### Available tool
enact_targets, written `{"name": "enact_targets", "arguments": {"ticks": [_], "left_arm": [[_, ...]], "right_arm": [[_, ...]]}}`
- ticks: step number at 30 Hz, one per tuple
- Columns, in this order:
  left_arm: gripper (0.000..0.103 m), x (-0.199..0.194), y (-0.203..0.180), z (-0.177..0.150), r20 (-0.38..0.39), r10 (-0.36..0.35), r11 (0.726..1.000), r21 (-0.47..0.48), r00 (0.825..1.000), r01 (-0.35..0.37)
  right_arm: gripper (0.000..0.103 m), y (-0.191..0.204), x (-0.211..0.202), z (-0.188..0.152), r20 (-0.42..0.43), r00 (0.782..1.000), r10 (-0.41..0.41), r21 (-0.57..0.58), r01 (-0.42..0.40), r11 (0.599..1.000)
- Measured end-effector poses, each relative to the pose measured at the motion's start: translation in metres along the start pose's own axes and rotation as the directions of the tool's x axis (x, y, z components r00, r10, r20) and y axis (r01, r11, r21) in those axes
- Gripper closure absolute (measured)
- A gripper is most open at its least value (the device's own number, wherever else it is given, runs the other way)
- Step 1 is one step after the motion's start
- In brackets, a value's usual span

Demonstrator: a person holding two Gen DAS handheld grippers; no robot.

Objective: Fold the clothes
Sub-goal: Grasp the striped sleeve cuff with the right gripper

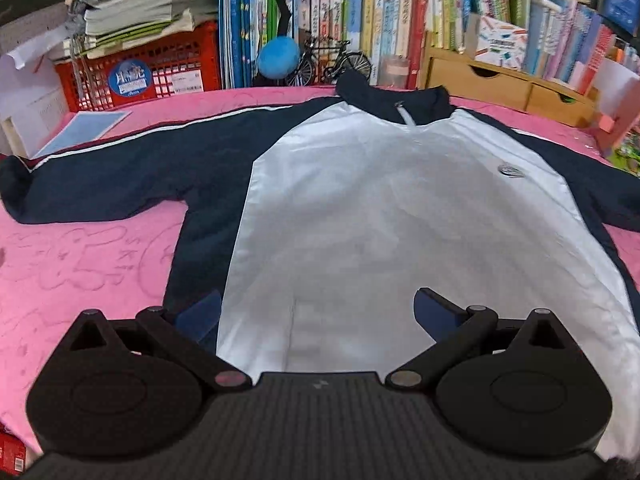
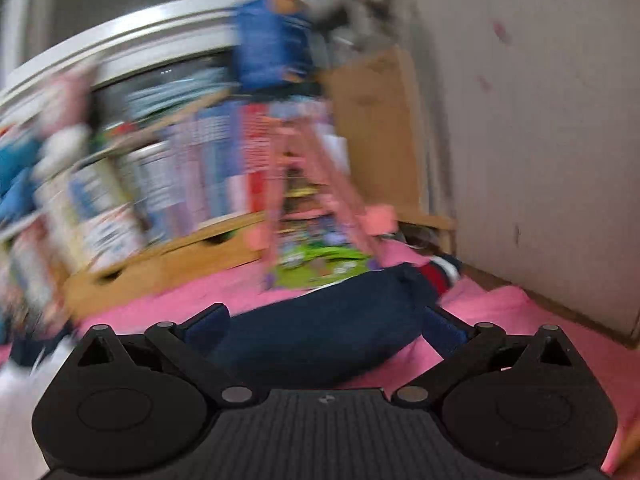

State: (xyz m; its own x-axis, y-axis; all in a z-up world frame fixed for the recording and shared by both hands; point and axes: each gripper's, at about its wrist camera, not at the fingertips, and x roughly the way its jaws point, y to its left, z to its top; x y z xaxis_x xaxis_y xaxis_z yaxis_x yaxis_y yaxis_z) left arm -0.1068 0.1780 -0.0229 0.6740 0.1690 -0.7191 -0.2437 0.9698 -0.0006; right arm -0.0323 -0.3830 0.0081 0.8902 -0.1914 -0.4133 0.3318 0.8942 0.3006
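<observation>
A white and navy jacket (image 1: 380, 208) lies flat, front up, on a pink cloth (image 1: 88, 264), collar towards the books. Its left sleeve (image 1: 112, 176) stretches out to the left. My left gripper (image 1: 320, 312) hovers open above the jacket's lower hem, with nothing between its fingers. In the blurred right wrist view, the navy right sleeve (image 2: 332, 320) with a red and white cuff (image 2: 440, 272) lies on the pink cloth (image 2: 500, 304). My right gripper (image 2: 326, 328) is open above that sleeve, its fingers spread to either side of it.
Behind the jacket stand rows of books (image 1: 360, 20), a red crate (image 1: 136, 68) under stacked papers, a blue ball (image 1: 278, 58), a small model bicycle (image 1: 332, 62) and wooden drawers (image 1: 504, 80). A wall (image 2: 540, 120) rises right of the sleeve.
</observation>
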Motion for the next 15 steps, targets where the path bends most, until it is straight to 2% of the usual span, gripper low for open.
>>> {"name": "enact_targets", "arguments": {"ticks": [2,4,7,10,12,13,14,15], "left_arm": [[0.0,0.013,0.002,0.003,-0.004,0.025,1.0,0.002,1.0,-0.025],[0.0,0.023,0.005,0.004,-0.008,0.056,0.998,-0.001,0.998,-0.056],[0.0,0.034,0.013,0.002,-0.01,0.055,0.998,-0.038,0.998,-0.055],[0.0,0.04,0.021,0.001,-0.01,0.032,0.996,-0.08,0.999,-0.033],[0.0,0.043,0.021,0.001,-0.008,0.035,0.996,-0.083,0.999,-0.036],[0.0,0.044,0.021,0.001,-0.007,0.041,0.996,-0.077,0.999,-0.042],[0.0,0.045,0.019,0.001,-0.003,0.05,0.996,-0.069,0.999,-0.05],[0.0,0.046,0.018,0.0,0.006,0.058,0.996,-0.062,0.998,-0.058]], "right_arm": [[0.0,-0.024,0.035,0.009,-0.016,1.0,-0.018,0.11,0.02,0.994],[0.0,-0.037,0.065,0.013,-0.038,0.998,-0.039,0.145,0.044,0.988],[0.002,-0.04,0.103,0.011,-0.092,0.992,-0.089,0.091,0.097,0.991],[0.009,-0.038,0.133,0.009,-0.143,0.978,-0.152,0.025,0.157,0.987],[0.023,-0.038,0.145,0.008,-0.157,0.973,-0.166,0.039,0.175,0.984],[0.048,-0.039,0.15,0.008,-0.164,0.971,-0.172,0.049,0.182,0.982],[0.064,-0.041,0.156,0.006,-0.183,0.967,-0.18,0.058,0.193,0.979],[0.067,-0.042,0.157,0.005,-0.189,0.964,-0.189,0.064,0.204,0.977]]}}
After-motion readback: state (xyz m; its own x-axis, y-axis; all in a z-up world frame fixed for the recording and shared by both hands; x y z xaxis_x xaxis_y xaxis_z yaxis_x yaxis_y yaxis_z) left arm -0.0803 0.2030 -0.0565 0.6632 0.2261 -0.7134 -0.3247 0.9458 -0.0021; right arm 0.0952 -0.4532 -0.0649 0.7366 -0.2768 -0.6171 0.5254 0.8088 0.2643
